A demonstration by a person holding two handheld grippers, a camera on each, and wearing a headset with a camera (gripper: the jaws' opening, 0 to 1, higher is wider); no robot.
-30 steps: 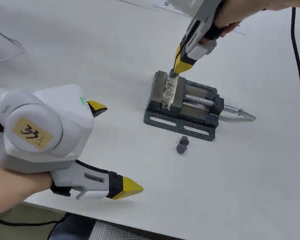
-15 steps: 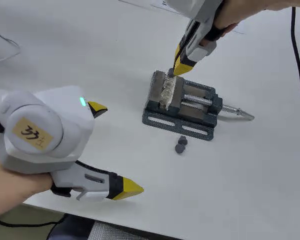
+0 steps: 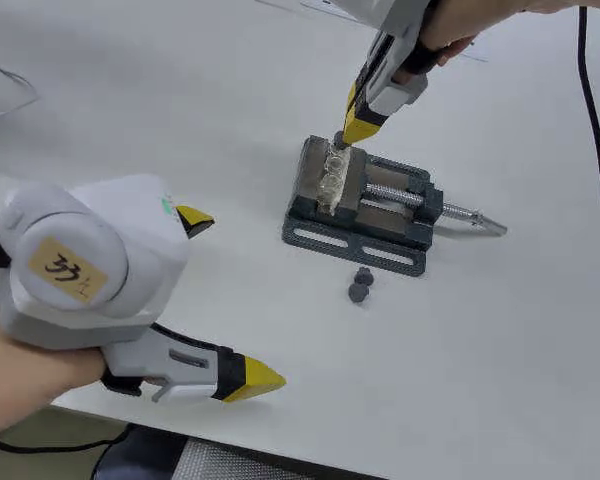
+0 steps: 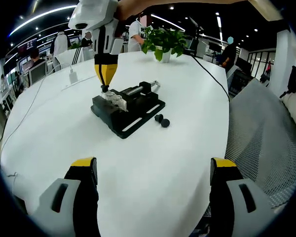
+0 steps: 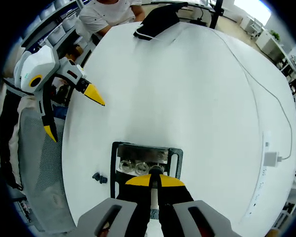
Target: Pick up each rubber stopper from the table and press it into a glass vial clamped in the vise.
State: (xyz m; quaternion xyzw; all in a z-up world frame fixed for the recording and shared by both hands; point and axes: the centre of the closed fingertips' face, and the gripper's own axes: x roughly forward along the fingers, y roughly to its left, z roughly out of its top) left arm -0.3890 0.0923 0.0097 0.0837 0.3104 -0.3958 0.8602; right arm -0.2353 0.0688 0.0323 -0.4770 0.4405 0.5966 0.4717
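1. The left gripper (image 3: 223,298) hovers at the near left above the white table (image 3: 500,380). Its jaws are spread wide and hold nothing.
2. The right gripper (image 3: 352,130) points down from the far side, its jaws closed on a dark stopper (image 3: 338,141).
3. That stopper is at the far end of a row of clear vials (image 3: 332,178). Whether it touches a vial is unclear.
4. The vials are clamped in a dark vise (image 3: 355,238) at mid-table.
5. Two loose stoppers (image 3: 360,286) lie together on the table, just on the near side of the vise.
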